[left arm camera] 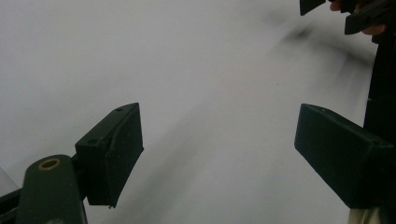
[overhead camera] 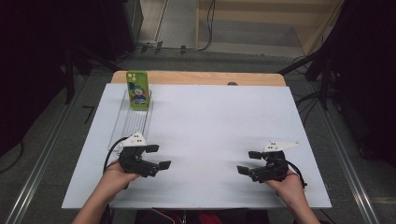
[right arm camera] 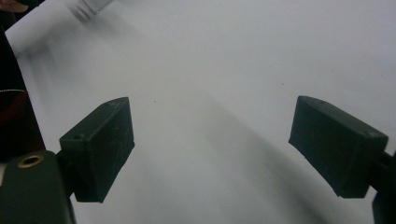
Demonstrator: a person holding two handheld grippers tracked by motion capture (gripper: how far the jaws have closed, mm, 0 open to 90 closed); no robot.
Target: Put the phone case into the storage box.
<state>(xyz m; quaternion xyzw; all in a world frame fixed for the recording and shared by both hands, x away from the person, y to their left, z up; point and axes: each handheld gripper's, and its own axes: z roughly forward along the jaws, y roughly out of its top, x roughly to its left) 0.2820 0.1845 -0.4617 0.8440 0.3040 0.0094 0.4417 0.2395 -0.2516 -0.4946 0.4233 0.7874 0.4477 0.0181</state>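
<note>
A: Step? I've got both tongs low over the near desk (overhead camera: 210, 126), nothing held. Left tongs (overhead camera: 159, 156) spread, right tongs (overhead camera: 249, 162) spread too.

B: And the phone (overhead camera: 138, 89)?

A: Far left corner, standing upright in a clear rack (overhead camera: 133, 119), well apart from both. I'd call this the start, reach not begun.

B: Next move?

A: Left goes forward along the rack to the phone. Rack walls may crowd the grip; otherwise white sheet, nothing between.
</note>
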